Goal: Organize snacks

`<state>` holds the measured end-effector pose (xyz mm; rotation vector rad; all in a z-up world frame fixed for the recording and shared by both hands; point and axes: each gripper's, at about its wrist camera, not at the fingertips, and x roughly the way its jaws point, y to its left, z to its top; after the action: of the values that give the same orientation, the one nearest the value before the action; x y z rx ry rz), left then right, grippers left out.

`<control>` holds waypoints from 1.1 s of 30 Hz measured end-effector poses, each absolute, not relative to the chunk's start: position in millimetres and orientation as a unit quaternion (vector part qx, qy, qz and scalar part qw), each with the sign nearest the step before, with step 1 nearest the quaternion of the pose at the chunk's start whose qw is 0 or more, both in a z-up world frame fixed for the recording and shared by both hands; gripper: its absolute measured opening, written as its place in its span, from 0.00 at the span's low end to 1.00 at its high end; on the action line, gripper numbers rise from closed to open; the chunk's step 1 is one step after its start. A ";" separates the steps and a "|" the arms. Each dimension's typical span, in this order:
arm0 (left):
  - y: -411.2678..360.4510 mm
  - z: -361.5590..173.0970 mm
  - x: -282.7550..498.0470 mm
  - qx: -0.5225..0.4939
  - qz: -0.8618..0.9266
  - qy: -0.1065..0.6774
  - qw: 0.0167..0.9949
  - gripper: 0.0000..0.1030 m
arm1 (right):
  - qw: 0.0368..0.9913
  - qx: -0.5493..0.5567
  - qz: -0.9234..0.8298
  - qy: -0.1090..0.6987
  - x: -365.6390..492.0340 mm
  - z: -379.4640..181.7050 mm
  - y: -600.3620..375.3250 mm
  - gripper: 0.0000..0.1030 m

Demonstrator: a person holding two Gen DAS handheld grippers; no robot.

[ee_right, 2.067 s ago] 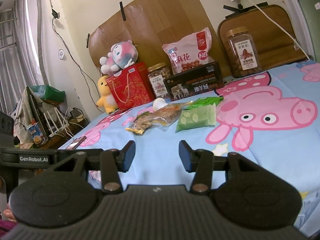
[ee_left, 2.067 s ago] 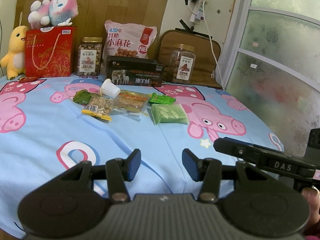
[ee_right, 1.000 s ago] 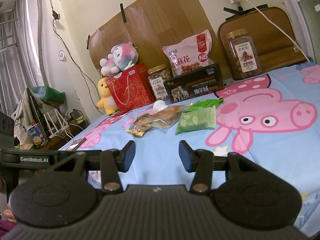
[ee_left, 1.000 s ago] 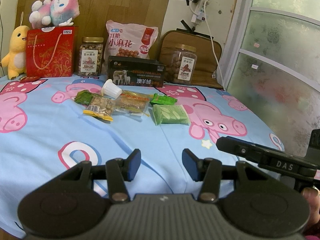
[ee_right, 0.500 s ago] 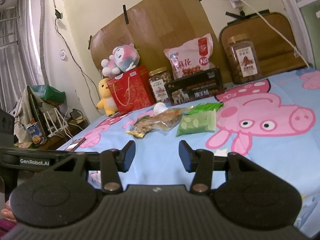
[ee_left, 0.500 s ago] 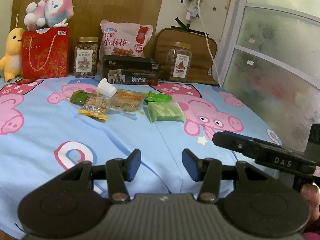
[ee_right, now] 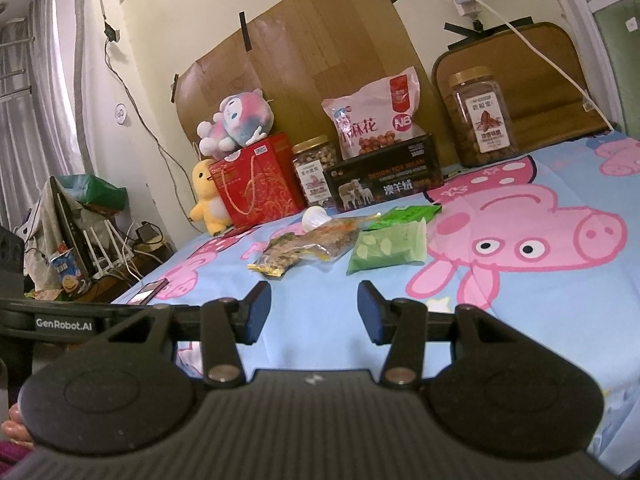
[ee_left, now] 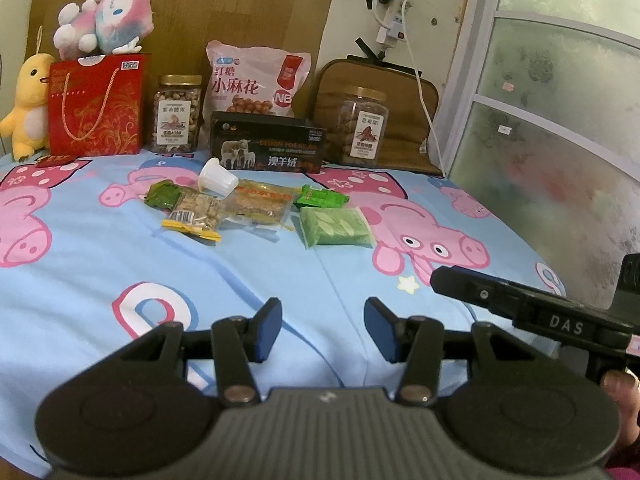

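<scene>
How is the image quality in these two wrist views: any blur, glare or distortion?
Left wrist view: sharp, evenly lit, no glare; fisheye bends the window frame and darkens the corners. Right wrist view: equally sharp; the curtain side is brightest, and the wall edges bow.

soft, dim indoor light fell evenly; the frosted window glowed faintly. shadows were weak, edges bowed by fisheye distortion, corners dark, details slightly grainy.

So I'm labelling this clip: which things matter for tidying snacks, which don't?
Job: green packet, small green pack, clear snack bags, white cup, nut jars.
Bystanders: plush toys, red gift bag, black box.
</scene>
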<state>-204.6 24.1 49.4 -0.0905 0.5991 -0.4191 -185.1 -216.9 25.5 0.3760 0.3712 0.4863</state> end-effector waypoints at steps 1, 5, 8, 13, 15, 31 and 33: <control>24.0 49.3 -204.4 -0.044 -0.205 0.293 0.933 0.45 | 0.936 0.184 0.238 0.182 -184.9 25.4 -217.1 0.50; 24.7 49.6 -204.2 -0.044 -0.204 0.292 0.933 0.45 | 0.936 0.184 0.238 0.181 -185.1 25.3 -217.1 0.50; 25.4 49.7 -204.1 -0.045 -0.203 0.291 0.934 0.45 | 0.936 0.184 0.237 0.181 -185.3 25.2 -217.0 0.50; 27.1 50.5 -203.9 -0.047 -0.201 0.292 0.934 0.45 | 0.936 0.185 0.236 0.182 -184.4 24.4 -217.9 0.50; 27.0 50.8 -203.9 -0.047 -0.202 0.291 0.934 0.45 | 0.937 0.185 0.236 0.180 -184.6 24.8 -218.3 0.50; 23.4 48.6 -205.4 -0.044 -0.209 0.297 0.931 0.45 | 0.937 0.182 0.237 0.178 -185.0 25.5 -219.3 0.50; 23.6 48.3 -205.7 -0.044 -0.210 0.297 0.930 0.45 | 0.937 0.183 0.237 0.178 -185.2 25.6 -219.5 0.50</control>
<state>-205.7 23.6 48.3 -0.0904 0.6089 -0.4295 -185.2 -219.5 25.6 0.3735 0.3637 0.4840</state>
